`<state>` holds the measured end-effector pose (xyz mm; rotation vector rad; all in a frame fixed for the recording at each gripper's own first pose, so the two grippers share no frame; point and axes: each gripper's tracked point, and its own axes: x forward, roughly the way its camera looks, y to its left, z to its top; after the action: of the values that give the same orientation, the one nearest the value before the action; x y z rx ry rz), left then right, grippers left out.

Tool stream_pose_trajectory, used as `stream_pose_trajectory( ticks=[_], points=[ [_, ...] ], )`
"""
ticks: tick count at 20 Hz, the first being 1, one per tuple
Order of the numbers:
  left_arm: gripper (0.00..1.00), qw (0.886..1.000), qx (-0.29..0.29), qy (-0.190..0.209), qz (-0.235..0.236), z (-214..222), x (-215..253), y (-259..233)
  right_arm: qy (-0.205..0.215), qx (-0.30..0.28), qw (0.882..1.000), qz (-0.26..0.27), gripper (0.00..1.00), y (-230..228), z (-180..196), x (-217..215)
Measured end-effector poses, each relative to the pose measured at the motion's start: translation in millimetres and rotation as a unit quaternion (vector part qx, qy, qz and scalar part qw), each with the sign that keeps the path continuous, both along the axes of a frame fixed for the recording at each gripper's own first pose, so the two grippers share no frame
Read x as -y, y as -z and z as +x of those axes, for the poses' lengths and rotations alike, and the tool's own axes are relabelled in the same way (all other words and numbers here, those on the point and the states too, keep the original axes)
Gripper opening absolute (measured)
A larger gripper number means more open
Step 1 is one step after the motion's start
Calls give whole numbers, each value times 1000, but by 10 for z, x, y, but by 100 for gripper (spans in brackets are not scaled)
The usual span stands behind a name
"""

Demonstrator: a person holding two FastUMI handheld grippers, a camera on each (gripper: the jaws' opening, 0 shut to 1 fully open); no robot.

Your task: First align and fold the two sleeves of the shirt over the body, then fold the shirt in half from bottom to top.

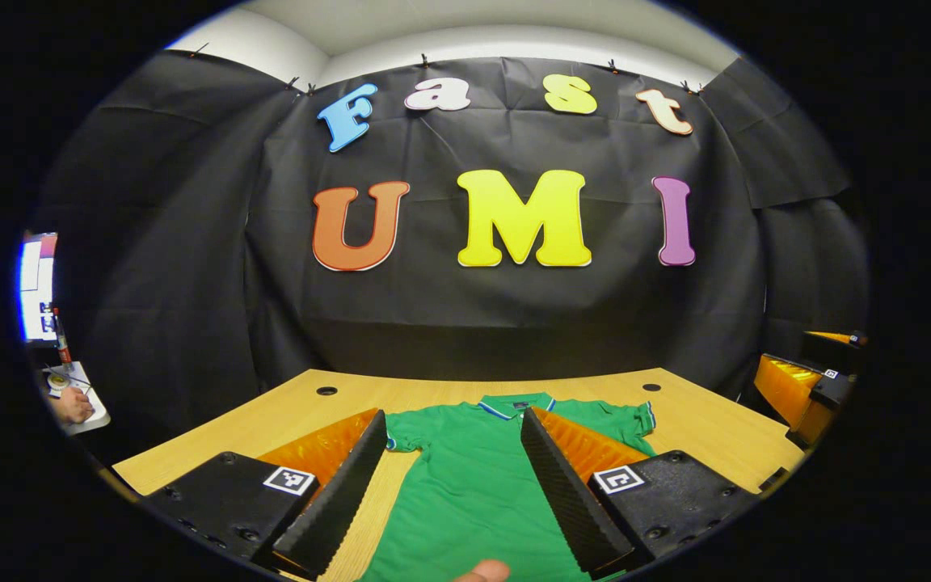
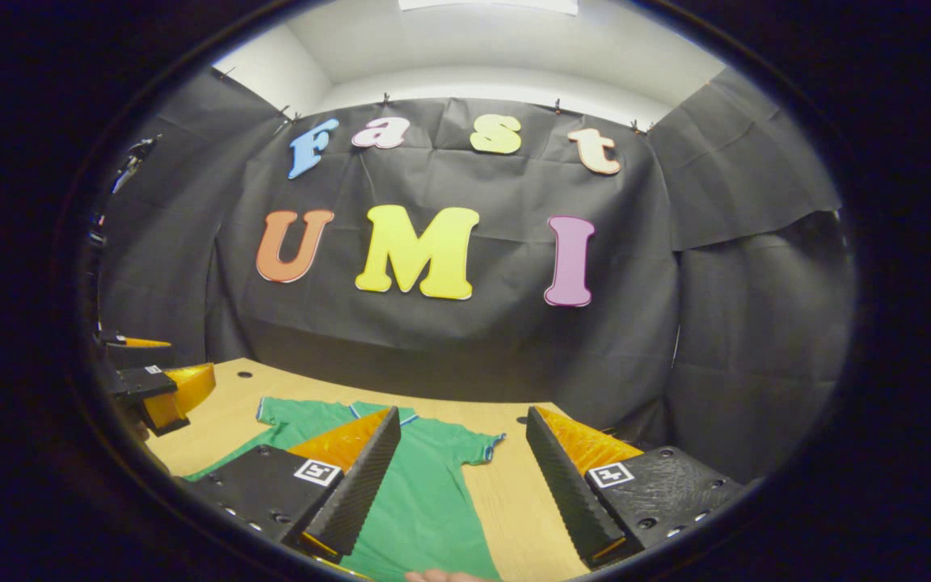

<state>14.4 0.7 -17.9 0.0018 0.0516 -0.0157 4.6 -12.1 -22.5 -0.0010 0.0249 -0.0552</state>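
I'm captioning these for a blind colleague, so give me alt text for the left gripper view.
A green polo shirt lies flat and unfolded on a wooden table, collar away from the camera, sleeves spread. The left gripper hangs open above it, and the right gripper shows at the right edge.

Green polo shirt (image 1: pixel 473 485) lies flat on wooden table (image 1: pixel 271 416), front up, collar toward far edge. Collar and sleeve cuffs trimmed blue and white. Both short sleeves (image 1: pixel 405 432) spread out to sides, unfolded. Body smooth, hem toward near edge, out of frame.
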Motion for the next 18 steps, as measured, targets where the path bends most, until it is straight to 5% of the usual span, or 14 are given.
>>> stream_pose_trajectory(
  ticks=[6, 12, 18],
  points=[
    [100, 1000, -10, 4, -2, 56, 35, 98, -17, -27, 999, 11, 97, 101, 231, -44],
    [100, 1000, -20, -10, -7, 171, -57, 205, -12, -79, 997, 6, 95, 312, 1311, 216],
    [100, 999, -43, -18, -6, 290, -98, 400, 15, -195, 980, 26, 97, 1245, 2454, 497]
  ],
)
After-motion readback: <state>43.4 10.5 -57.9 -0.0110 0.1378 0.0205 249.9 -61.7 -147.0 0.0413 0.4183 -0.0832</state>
